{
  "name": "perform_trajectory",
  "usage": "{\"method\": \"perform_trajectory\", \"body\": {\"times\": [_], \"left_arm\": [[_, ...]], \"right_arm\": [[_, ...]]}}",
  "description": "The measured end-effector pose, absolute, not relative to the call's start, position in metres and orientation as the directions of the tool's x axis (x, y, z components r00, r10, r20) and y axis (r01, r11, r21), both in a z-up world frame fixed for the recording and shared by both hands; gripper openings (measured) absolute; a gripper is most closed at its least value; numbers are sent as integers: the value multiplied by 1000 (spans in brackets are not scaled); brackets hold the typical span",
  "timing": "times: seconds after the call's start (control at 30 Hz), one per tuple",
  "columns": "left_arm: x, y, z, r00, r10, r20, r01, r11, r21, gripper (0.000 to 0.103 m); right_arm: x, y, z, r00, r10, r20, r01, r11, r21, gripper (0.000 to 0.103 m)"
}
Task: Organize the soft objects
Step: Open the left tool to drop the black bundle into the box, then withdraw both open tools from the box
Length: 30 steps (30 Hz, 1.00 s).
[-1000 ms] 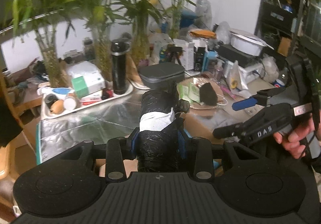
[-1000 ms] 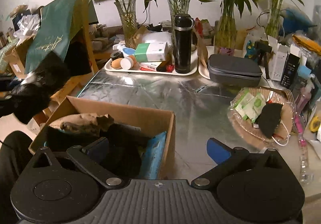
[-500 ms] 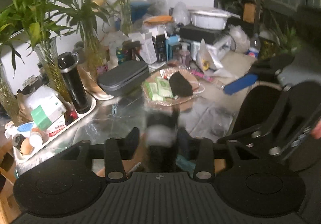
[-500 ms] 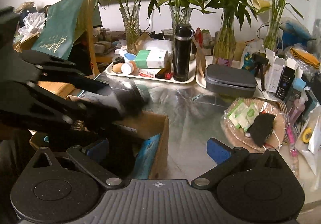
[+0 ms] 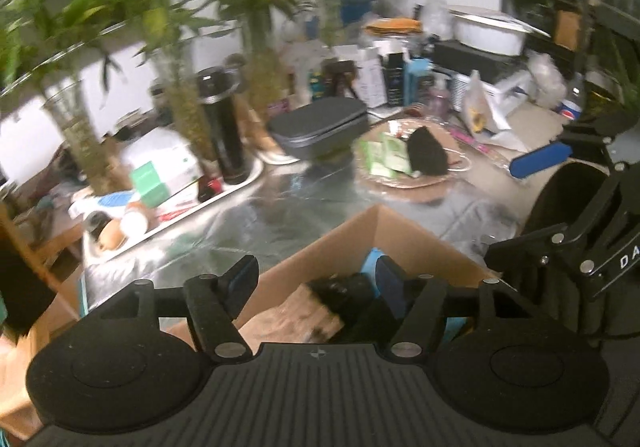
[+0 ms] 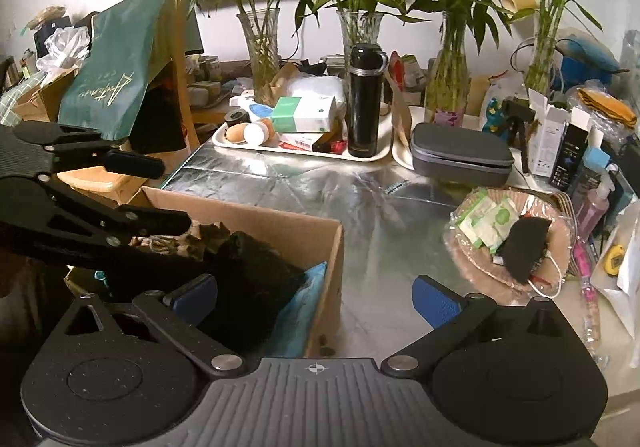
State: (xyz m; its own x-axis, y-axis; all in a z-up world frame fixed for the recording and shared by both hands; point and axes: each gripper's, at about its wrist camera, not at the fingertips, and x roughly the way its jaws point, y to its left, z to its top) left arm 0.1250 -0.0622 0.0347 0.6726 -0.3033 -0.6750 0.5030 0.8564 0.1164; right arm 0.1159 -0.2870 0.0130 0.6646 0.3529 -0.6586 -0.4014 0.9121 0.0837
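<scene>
Change since earlier view: the black soft bundle (image 6: 256,267), then clamped in the left hand-held gripper (image 5: 316,281) above the tabletop (image 6: 360,207), now lies in the cardboard box (image 6: 280,217).
Left hand-held gripper: over the box, jaws opening; pads clear of the bundle below them.
Right hand-held gripper (image 6: 316,295): wide, holding nothing, at the box's near corner.
Box contents: black bundle, a tan crumpled piece (image 5: 292,321), a blue piece (image 6: 304,299).
Done: this bundle is boxed, by the look of it.
Left: a black soft item (image 6: 524,247) on the wicker plate (image 6: 560,223) seems a candidate; the rest of the clutter cannot be sorted by softness.
</scene>
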Motion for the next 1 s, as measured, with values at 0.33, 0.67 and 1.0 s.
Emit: {"method": "perform_trajectory", "body": {"times": [0.33,0.67,1.0], "left_arm": [[114,-29,46,738,-214,-640,345,935,86,77],[94,2,56,804,-111,-584,167,985,44,93],[64,15,45,780,-51,-624,104,993,48,103]], "right_arm": [[111,-265,17,658,361,-660,-424,903,72,103],[99,-254,23,708,330,-625,-400,916,31,103],[79,-245,15,684,286,-671,-390,921,-5,103]]}}
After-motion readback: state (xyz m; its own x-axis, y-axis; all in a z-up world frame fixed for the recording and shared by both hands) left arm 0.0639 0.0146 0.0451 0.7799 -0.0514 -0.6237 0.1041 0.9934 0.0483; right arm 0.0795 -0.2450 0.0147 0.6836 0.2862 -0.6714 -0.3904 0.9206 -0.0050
